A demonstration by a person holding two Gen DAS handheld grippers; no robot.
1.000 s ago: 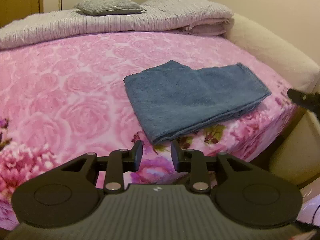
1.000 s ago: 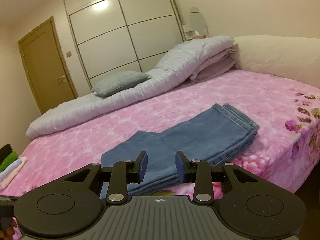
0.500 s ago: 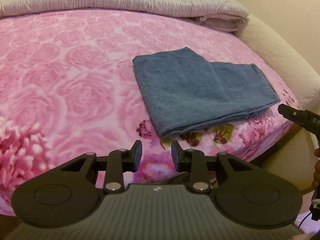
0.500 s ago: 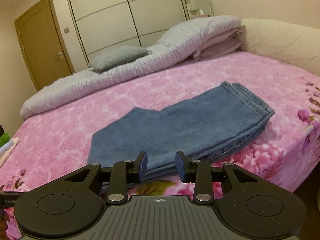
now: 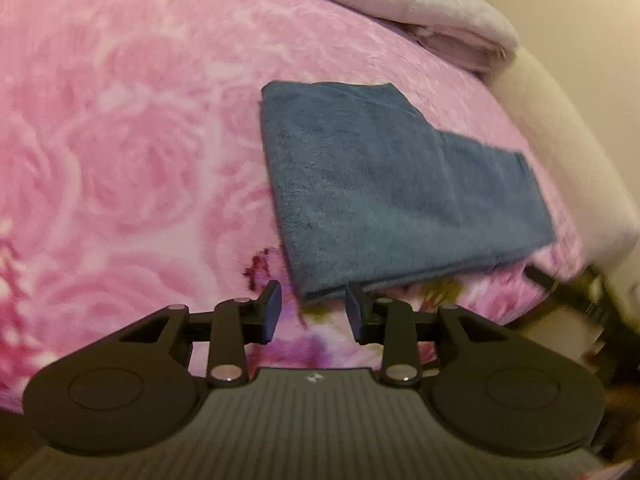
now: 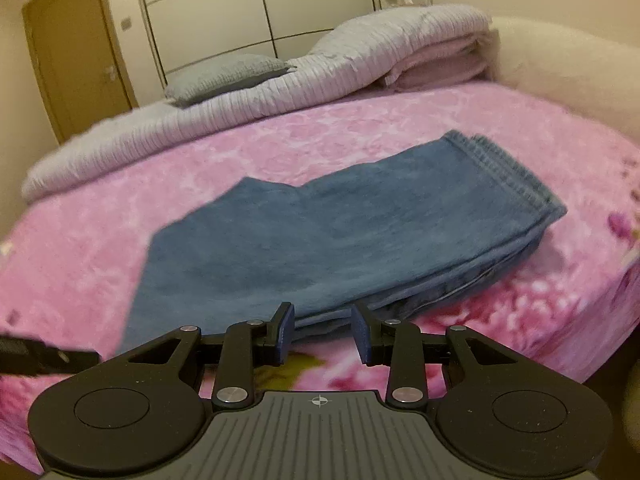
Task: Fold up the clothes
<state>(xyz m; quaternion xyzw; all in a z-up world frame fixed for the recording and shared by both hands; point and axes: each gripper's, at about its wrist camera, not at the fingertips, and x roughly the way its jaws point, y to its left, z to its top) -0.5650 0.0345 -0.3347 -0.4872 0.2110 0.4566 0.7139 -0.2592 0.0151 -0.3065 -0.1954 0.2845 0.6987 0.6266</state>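
A folded pair of blue jeans [image 5: 392,188] [image 6: 340,232] lies flat on the pink rose-patterned bedspread [image 5: 120,160] [image 6: 460,120], near the bed's front edge. My left gripper [image 5: 314,300] is open, its fingertips just short of the jeans' near left corner, with nothing between them. My right gripper [image 6: 322,320] is also open, its tips at the jeans' near folded edge, roughly mid-length. The hems [image 6: 516,176] point to the right. Low at the left of the right wrist view, the dark tip of the left gripper [image 6: 44,356] shows.
A grey quilt [image 6: 248,96] and a grey pillow [image 6: 224,76] lie along the far side of the bed. A cream padded bed edge [image 5: 560,152] curves along the right. Behind stand a wardrobe [image 6: 248,12] and a wooden door [image 6: 72,56].
Both grippers have moved forward and down towards the jeans' near edge; the jeans fill more of each view. Both stay open, and the jeans have not moved.
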